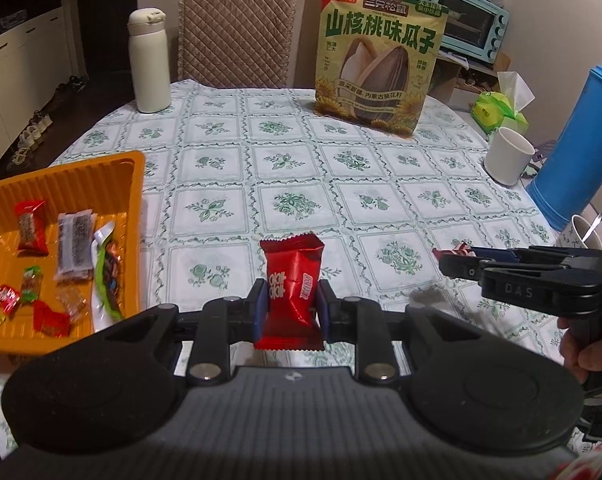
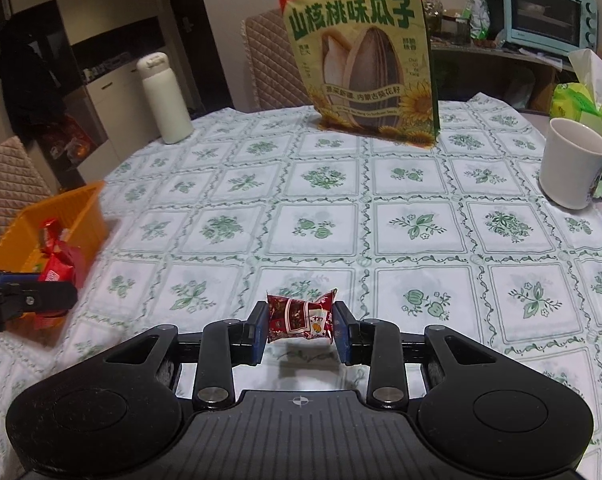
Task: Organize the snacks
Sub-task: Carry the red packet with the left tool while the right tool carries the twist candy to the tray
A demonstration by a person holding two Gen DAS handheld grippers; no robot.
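Note:
My left gripper (image 1: 291,306) is shut on a red foil snack packet (image 1: 291,280), held upright above the table to the right of the orange tray (image 1: 135,176). The tray holds several small wrapped snacks (image 1: 75,246). My right gripper (image 2: 301,326) is shut on a small dark red candy packet (image 2: 301,316) and holds it just above the tablecloth. In the left wrist view the right gripper (image 1: 447,258) shows at the right with its packet. In the right wrist view the left gripper (image 2: 67,294) shows at the far left with the red packet (image 2: 61,262) in front of the tray (image 2: 83,210).
A large sunflower seed bag (image 1: 381,60) stands at the back of the table. A white bottle (image 1: 149,60) stands at the back left. A white mug (image 1: 509,156), a blue thermos jug (image 1: 585,132) and a tissue pack (image 1: 501,110) are at the right.

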